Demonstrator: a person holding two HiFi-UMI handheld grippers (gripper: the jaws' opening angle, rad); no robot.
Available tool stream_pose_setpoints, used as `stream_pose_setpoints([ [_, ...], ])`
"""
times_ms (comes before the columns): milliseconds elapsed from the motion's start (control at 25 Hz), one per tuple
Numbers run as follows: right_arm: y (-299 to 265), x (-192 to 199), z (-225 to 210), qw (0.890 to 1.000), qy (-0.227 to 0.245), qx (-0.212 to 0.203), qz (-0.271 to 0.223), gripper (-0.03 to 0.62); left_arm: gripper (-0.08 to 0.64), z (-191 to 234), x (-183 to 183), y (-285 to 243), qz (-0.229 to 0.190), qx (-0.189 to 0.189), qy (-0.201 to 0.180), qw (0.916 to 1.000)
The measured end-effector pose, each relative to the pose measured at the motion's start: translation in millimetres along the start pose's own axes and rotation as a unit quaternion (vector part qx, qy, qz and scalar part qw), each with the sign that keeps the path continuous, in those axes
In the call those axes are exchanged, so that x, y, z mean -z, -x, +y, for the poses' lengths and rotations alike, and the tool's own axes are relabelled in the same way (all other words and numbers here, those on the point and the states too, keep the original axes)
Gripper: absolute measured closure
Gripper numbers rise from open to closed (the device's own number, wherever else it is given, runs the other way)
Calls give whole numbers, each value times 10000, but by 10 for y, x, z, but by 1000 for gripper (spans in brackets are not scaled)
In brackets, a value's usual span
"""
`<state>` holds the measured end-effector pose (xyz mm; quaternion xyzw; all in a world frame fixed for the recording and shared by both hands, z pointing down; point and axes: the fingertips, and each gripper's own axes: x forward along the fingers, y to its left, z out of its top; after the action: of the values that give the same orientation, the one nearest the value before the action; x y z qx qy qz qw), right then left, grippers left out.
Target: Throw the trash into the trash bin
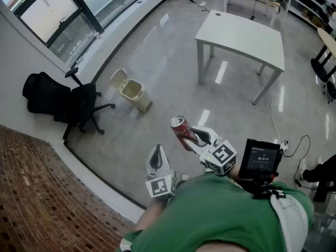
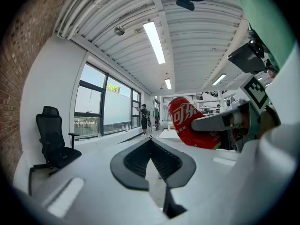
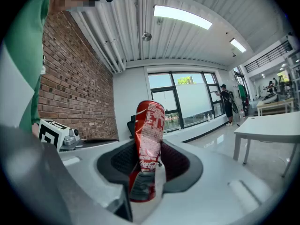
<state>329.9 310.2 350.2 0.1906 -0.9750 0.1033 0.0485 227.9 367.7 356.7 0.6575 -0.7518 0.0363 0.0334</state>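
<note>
A crushed red soda can is clamped between the jaws of my right gripper, held up over the floor. In the right gripper view the can stands upright between the dark pads. My left gripper sits lower left of it, shut with nothing in it; its own view shows the pads meeting and the red can off to the right. A cream trash bin with its lid flipped open stands on the floor ahead, left of the can.
A black office chair stands by the wall left of the bin. A white table is ahead on the right. Windows run along the far left wall, brick wall at near left. A cable lies on the floor at right.
</note>
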Motion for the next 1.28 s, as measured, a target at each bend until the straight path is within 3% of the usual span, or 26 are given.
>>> stream_pose_setpoints([
  [1280, -46, -68, -113, 9998, 82, 194, -21, 443, 555, -28, 0, -145, -68, 223, -38, 9997],
])
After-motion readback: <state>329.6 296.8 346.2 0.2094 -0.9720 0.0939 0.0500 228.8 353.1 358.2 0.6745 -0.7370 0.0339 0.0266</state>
